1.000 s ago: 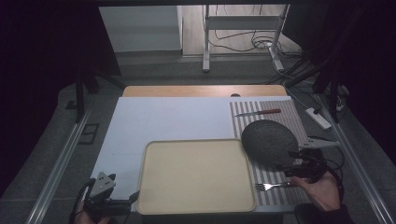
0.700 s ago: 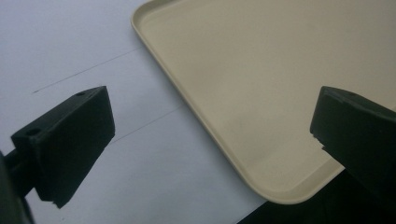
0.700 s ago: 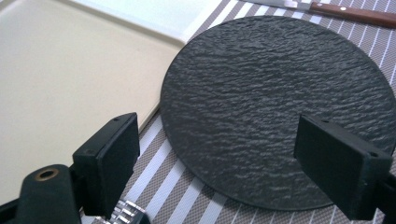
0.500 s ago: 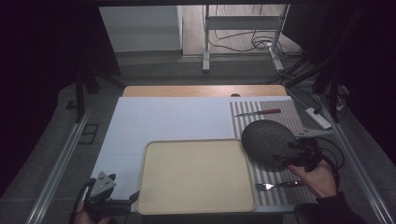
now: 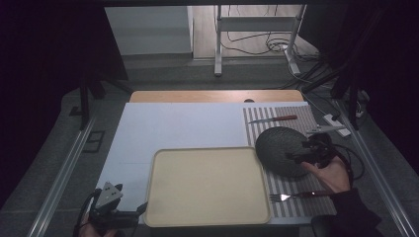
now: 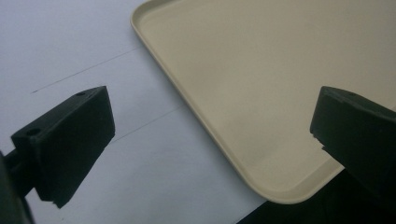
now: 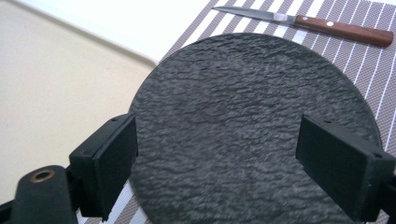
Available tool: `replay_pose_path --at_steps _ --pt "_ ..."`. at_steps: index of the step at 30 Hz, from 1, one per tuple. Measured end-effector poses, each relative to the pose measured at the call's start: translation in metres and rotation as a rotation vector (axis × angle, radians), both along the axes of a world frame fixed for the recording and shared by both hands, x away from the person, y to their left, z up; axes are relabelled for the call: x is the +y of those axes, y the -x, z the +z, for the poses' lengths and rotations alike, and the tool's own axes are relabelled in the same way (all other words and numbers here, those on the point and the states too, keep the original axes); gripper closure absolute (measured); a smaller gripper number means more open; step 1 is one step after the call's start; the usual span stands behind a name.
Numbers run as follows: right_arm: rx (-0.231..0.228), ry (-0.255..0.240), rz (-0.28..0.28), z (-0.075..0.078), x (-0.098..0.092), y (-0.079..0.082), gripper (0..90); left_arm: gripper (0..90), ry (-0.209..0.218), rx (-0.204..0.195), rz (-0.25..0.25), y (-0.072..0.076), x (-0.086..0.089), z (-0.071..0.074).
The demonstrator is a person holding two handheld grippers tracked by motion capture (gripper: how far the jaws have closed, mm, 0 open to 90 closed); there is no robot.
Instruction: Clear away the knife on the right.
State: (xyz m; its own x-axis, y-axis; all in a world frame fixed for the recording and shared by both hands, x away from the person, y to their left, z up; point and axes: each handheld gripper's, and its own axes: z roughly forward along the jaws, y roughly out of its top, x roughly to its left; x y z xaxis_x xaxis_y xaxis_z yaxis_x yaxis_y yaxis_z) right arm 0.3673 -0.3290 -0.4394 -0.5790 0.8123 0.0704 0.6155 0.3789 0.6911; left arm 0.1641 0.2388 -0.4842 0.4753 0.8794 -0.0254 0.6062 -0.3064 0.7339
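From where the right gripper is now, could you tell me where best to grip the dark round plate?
Probably the plate's near right rim, coming in low from the right gripper's side. It lies flat and thin on the striped mat, so only the edge offers purchase.

Dim high view, dark at both sides; brighter, evenly lit gripper views, soft shadows, perhaps slight blur on near jaws.

Both grippers, left gripper (image 5: 129,216) and right gripper (image 5: 295,157), hold their fingers wide apart.
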Motion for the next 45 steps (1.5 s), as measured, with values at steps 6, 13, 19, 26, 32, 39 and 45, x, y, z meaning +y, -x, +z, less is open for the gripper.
replay_pose_path --at_steps 6,13,19,26,32,39,45 --pt "0.008 0.009 -0.009 -0.001 0.0 -0.018 12.9 0.0 -0.003 0.005 -0.007 0.0 0.0 0.0" --pt "0.017 0.003 -0.011 -0.001 0.001 -0.041 12.9 0.0 -0.003 0.005 -0.014 -0.001 -0.001 0.0" --pt "0.012 0.007 -0.019 0.0 0.004 -0.059 13.2 0.0 0.006 0.008 -0.013 -0.001 0.0 0.0" --pt "0.025 0.001 -0.035 -0.003 0.006 -0.083 13.2 0.0 0.011 0.01 -0.008 -0.001 0.001 0.0" --pt "0.031 0.007 -0.047 -0.006 0.006 -0.103 13.3 0.0 0.017 0.012 -0.004 -0.001 0.002 0.0" --pt "0.044 0.027 -0.082 -0.01 0.002 -0.127 13.5 0.0 0.01 0.013 -0.008 -0.002 0.001 0.0" --pt "0.057 0.033 -0.104 -0.015 -0.003 -0.144 13.4 0.0 0.01 0.015 -0.006 -0.002 0.001 -0.001"
